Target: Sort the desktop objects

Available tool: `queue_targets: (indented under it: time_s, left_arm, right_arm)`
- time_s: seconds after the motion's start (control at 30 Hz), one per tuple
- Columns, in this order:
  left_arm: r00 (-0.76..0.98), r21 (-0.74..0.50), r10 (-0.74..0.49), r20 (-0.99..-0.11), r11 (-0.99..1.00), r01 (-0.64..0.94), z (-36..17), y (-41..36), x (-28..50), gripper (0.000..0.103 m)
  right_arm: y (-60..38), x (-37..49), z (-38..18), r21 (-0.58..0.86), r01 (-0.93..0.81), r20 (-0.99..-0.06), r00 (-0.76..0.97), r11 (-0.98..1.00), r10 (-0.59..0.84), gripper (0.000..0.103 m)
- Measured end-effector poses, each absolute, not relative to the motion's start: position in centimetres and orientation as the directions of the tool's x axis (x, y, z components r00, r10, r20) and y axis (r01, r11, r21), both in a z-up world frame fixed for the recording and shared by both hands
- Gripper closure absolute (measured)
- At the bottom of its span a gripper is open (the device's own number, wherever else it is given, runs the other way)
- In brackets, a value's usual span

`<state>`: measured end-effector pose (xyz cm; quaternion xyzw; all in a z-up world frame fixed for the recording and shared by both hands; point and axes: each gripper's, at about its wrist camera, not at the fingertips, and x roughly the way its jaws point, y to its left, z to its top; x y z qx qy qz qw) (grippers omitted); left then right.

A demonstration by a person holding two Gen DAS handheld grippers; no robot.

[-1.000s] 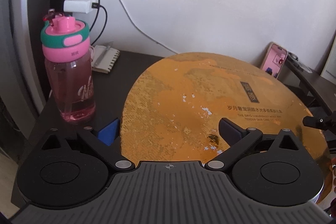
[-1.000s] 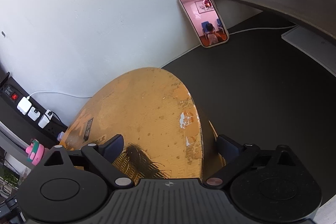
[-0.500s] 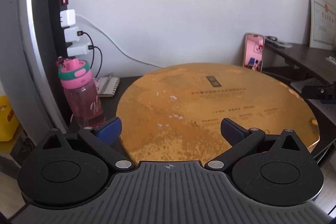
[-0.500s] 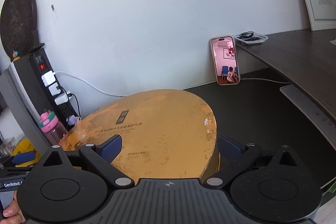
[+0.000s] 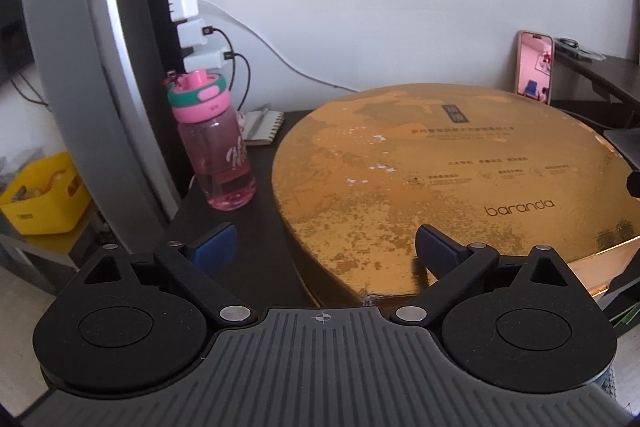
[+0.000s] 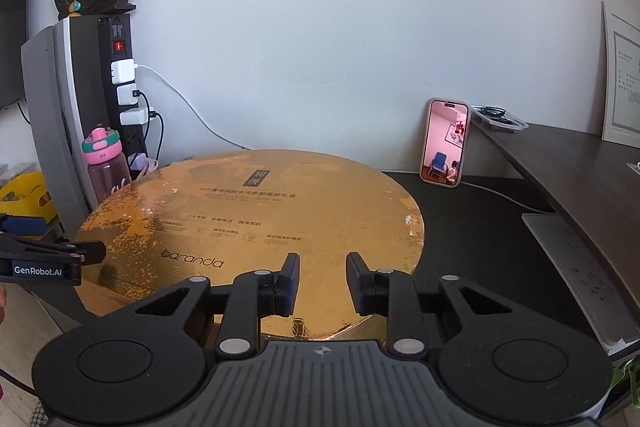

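A large round gold box (image 5: 448,183) with worn print lies flat on the dark desk (image 6: 480,227); it also shows in the right wrist view (image 6: 256,223). My left gripper (image 5: 324,247) is open wide at the box's near left edge, its right finger over the lid. My right gripper (image 6: 322,273) is partly open and empty, just above the box's near right rim. The left gripper also shows at the left edge of the right wrist view (image 6: 48,259).
A pink water bottle (image 5: 212,147) stands left of the box, beside a grey tower with a power strip (image 5: 180,23) and a small notepad (image 5: 264,127). A phone (image 6: 445,143) leans on the wall. A raised dark shelf (image 6: 580,167) runs on the right. A yellow bin (image 5: 44,195) sits lower left.
Both grippers have pulled back and levelled out from the box. The right gripper's fingers have closed from wide open to a narrow gap.
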<state>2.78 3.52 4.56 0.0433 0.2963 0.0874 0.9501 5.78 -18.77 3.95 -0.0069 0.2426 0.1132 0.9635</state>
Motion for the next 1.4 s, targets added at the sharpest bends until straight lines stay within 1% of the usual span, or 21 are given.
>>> queue_targets:
  time_s: [0.1, 0.23, 0.47, 0.63, 0.7, 0.73, 0.8, 0.83, 0.9, 0.93, 1.0, 1.1, 1.13, 1.2, 1.23, 1.27, 1.3, 1.4]
  left_arm:
    - [0.805, 0.129, 0.196, -0.56, 0.98, -0.149, 4.7, 3.8, 2.6, 0.004]
    - [0.801, 0.14, 0.197, -0.565, 0.98, -0.142, 4.5, 3.6, 2.5, 0.004]
    - [0.793, 0.172, 0.224, -0.566, 0.973, -0.152, 4.2, 3.8, 2.2, 0.004]
    - [0.75, 0.176, 0.216, -0.626, 0.975, -0.134, 3.2, 4.1, 2.9, 0.003]
    - [0.749, 0.16, 0.208, -0.629, 0.977, -0.137, 3.3, 4.2, 2.8, 0.005]
    - [0.751, 0.156, 0.203, -0.628, 0.979, -0.134, 3.3, 4.2, 2.7, 0.005]
    - [0.753, 0.15, 0.195, -0.629, 0.98, -0.128, 3.5, 4.1, 2.7, 0.005]
    - [0.754, 0.15, 0.194, -0.628, 0.98, -0.127, 3.5, 4.0, 2.7, 0.005]
    - [0.754, 0.153, 0.193, -0.628, 0.981, -0.124, 3.6, 3.9, 2.7, 0.005]
    - [0.754, 0.149, 0.19, -0.628, 0.981, -0.123, 3.6, 3.9, 2.8, 0.005]
    - [0.757, 0.138, 0.182, -0.628, 0.983, -0.122, 3.8, 4.0, 2.7, 0.005]
    - [0.774, 0.125, 0.172, -0.609, 0.985, -0.12, 4.6, 4.0, 2.5, 0.004]
    - [0.779, 0.123, 0.169, -0.603, 0.985, -0.119, 4.9, 3.9, 2.5, 0.004]
    - [0.787, 0.121, 0.158, -0.597, 0.987, -0.106, 5.5, 3.4, 2.5, 0.003]
    - [0.789, 0.121, 0.15, -0.595, 0.988, -0.097, 5.7, 2.9, 2.6, 0.002]
    - [0.792, 0.121, 0.142, -0.594, 0.989, -0.087, 5.9, 2.5, 2.6, 0.001]
    - [0.795, 0.128, 0.135, -0.592, 0.989, -0.072, 6.1, 1.9, 2.6, 0.001]
    - [0.799, 0.149, 0.115, -0.59, 0.988, -0.032, 6.3, 0.1, 2.4, 0.0]
  right_arm:
    - [-19.3, 5.7, 3.6, 0.052, -0.202, -0.489, 0.849, 0.978, 0.202, 0.075]
    - [-19.4, 5.7, 2.9, 0.083, -0.21, -0.514, 0.828, 0.974, 0.222, 0.075]
    - [-18.5, 4.9, 3.1, 0.079, -0.242, -0.517, 0.819, 0.967, 0.247, 0.075]
    - [-18.5, 4.7, 3.4, 0.079, -0.247, -0.516, 0.819, 0.966, 0.252, 0.075]
    - [-18.5, 4.7, 3.4, 0.071, -0.249, -0.521, 0.817, 0.966, 0.248, 0.074]
    - [-18.4, 4.8, 3.2, 0.063, -0.247, -0.531, 0.812, 0.967, 0.242, 0.074]
    - [-18.2, 5.4, 2.4, 0.037, -0.236, -0.581, 0.785, 0.971, 0.213, 0.074]
    - [-18.2, 5.4, 2.2, 0.027, -0.236, -0.584, 0.785, 0.971, 0.207, 0.075]
    - [-18.2, 5.4, 2.1, 0.021, -0.231, -0.584, 0.787, 0.973, 0.199, 0.074]
    - [-18.3, 5.3, 2.2, 0.036, -0.23, -0.582, 0.787, 0.973, 0.207, 0.073]
    - [-18.6, 5.3, 2.5, 0.067, -0.231, -0.574, 0.787, 0.971, 0.227, 0.073]
    - [-18.8, 4.8, 3.3, 0.072, -0.228, -0.541, 0.809, 0.971, 0.23, 0.07]
    - [-18.9, 4.7, 3.7, 0.075, -0.224, -0.529, 0.817, 0.972, 0.229, 0.065]
    - [-19.2, 4.4, 4.5, 0.077, -0.211, -0.502, 0.836, 0.975, 0.22, 0.047]
    - [-19.3, 4.3, 4.9, 0.073, -0.201, -0.488, 0.847, 0.977, 0.211, 0.024]
    - [-19.5, 4.1, 5.2, 0.07, -0.191, -0.474, 0.857, 0.979, 0.201, 0.003]
    - [-19.6, 3.8, 5.6, 0.058, -0.18, -0.461, 0.868, 0.982, 0.187, 0.0]
    - [-19.8, 3.2, 6.1, 0.041, -0.173, -0.457, 0.873, 0.984, 0.172, 0.001]
